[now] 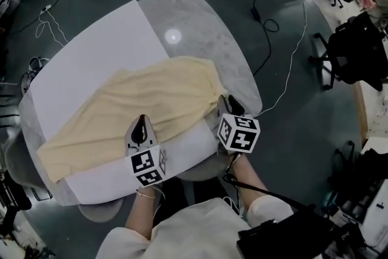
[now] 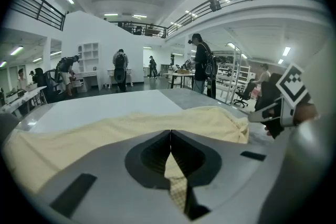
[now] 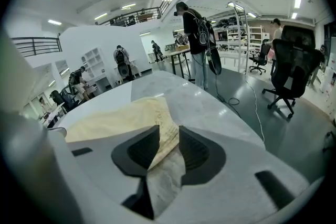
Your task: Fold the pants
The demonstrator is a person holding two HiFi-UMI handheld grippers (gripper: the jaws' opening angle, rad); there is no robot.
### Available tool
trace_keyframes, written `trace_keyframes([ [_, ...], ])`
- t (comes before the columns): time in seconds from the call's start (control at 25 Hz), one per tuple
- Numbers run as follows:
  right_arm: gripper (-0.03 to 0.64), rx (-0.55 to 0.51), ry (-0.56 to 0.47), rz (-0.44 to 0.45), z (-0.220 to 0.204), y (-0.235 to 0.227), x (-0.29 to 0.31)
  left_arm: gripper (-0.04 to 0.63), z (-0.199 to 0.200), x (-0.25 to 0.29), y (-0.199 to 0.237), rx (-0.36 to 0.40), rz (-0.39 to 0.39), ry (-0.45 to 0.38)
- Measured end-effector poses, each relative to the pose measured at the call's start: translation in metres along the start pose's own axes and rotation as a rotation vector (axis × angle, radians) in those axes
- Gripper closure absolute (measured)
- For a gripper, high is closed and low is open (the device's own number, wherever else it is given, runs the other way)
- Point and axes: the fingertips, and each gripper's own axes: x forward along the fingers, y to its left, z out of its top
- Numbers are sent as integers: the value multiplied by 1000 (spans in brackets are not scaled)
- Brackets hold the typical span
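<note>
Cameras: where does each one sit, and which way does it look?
Head view: on the person's head, looking down at table, pants, left gripper, right gripper, forearms.
Left gripper view: on left gripper, along shut jaws pinching pants; right gripper shows too.
Right gripper view: on right gripper, along parted jaws around the pants edge.
All share the pants.
</note>
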Motion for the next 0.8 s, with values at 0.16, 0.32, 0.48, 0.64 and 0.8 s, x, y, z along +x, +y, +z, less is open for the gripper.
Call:
trace_keyframes([
  [0.16, 482, 2, 31, 2, -2, -1, 16, 588, -6, 10, -2, -2, -3, 17],
  [0.32, 457, 22, 53, -3, -5, -6, 28, 588, -8, 20, -5, -3, -9, 24],
  [0.48, 456, 42, 81, 4, -11, -8, 39, 588, -8, 28, -7, -5, -12, 29],
  [0.64, 456, 55, 98, 5, -14, -8, 49, 588, -6, 36, -8, -10, -15, 29],
  [0.8, 456, 91, 106, 10, -17, -10, 54, 588, -7, 39, -9, -16, -17, 30],
])
